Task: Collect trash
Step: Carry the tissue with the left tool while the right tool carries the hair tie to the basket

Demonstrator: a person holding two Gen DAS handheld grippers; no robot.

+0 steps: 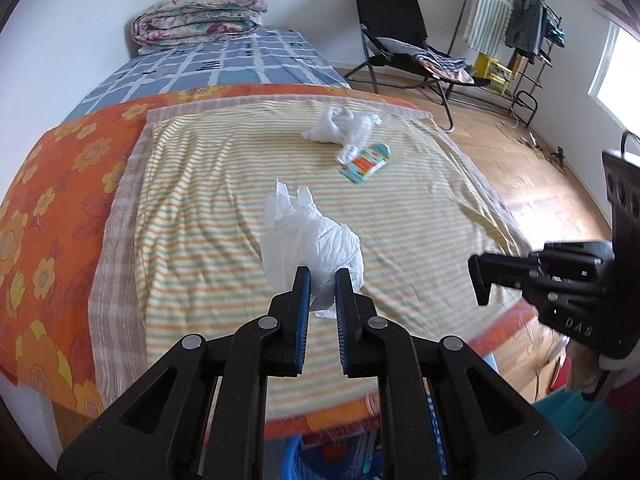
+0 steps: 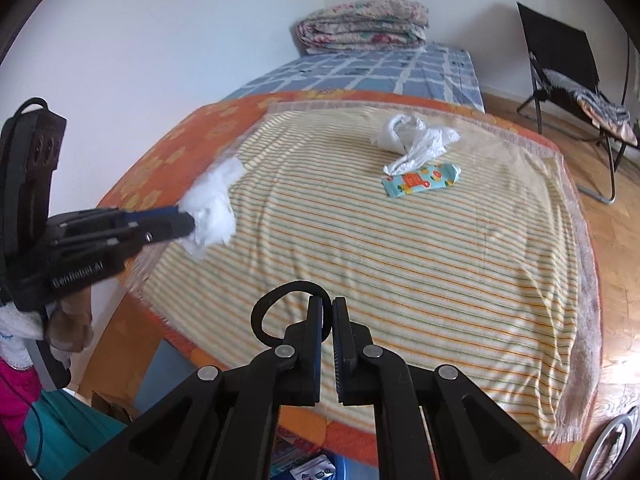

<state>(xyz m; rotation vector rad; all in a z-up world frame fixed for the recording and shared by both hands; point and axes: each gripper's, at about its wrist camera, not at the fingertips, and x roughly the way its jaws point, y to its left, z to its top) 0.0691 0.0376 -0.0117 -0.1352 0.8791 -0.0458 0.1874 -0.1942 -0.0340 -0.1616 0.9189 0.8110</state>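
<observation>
- Clamping a crumpled white plastic bag (image 1: 316,248) between narrowed blue-padded jaws: left hand-held gripper (image 1: 322,280), with the wad bulging above and to both sides of the fingertips.
- Held clear of the bed surface, judging by the right wrist view, where the same wad (image 2: 212,208) hangs at the tip of the left tool over the near left edge of the bedding.
- Nearly shut with only a thin slit between the pads and nothing pinched there: right hand-held gripper (image 2: 327,312), hovering over the near end of the bed; a black cord loop (image 2: 276,300) curls just behind its left finger.
- Lying farther out on the yellow-and-orange striped blanket (image 1: 208,184): a second crumpled white plastic bag (image 1: 344,126), loose and spread, untouched by either tool.
- Resting just beside that bag, touching or slightly under its trailing end: a flat teal snack wrapper with orange print (image 1: 366,162), also seen clearly in the right wrist view (image 2: 422,180).
- Judged as partly done: one piece lifted but not yet dropped anywhere, two pieces left on the bed.
- No bin clearly identifiable; a blue rounded rim (image 1: 292,456) shows below the bed's near edge, possibly a container, cannot tell.
- Beyond the blanket: orange floral sheet (image 1: 60,184), blue checked sheet (image 1: 224,64), folded floral quilt (image 1: 200,14) by the wall, black folding chair (image 1: 394,36) on the wooden floor.
</observation>
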